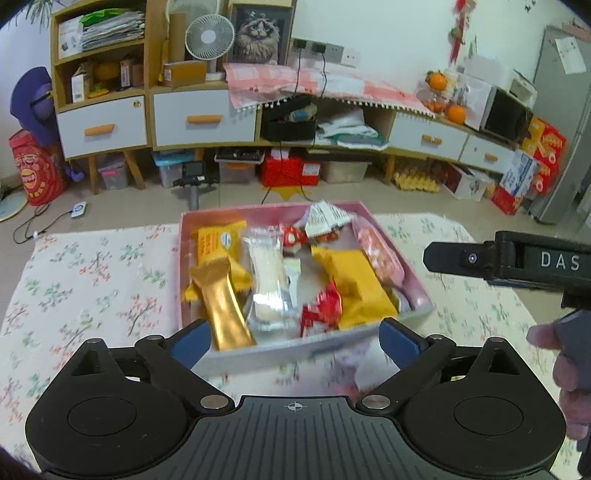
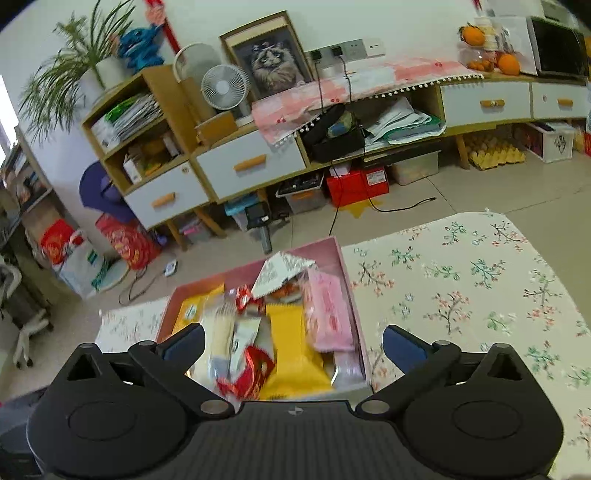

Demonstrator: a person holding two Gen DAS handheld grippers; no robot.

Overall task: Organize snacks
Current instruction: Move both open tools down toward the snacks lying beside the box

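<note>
The left tongs [image 1: 295, 338] stand wide apart with nothing gripped, their blue pads hanging over the near rim of the pink box [image 1: 417, 284]. The right tongs [image 2: 293, 349] are likewise spread and empty above the same box; from the left wrist view their black body shows at the right edge, with the letters "DAS" readable on it and a hand [image 1: 561, 354] on the handle below.

The box sits on a table under a floral cloth [image 1: 92, 280]. The snacks lie loosely heaped inside it: a gold bar wrapper [image 1: 225, 302] at the near left, lying over a yellow packet [image 1: 218, 243]; a clear packet of pale biscuits [image 1: 266, 280] beside it; a red wrapper [image 1: 321, 306]; a large yellow packet [image 1: 358, 288]; and a pink packet [image 1: 376, 251] along the right wall. A white printed wrapper [image 1: 325, 218] sticks up at the far end; its print is too small to read.

Beyond the table lies a tiled floor with cables, then a low cabinet [image 1: 203, 118] with white drawers, storage bins beneath, a small white fan [image 1: 208, 37], a framed cat picture [image 1: 258, 33] and oranges [image 1: 437, 81].
</note>
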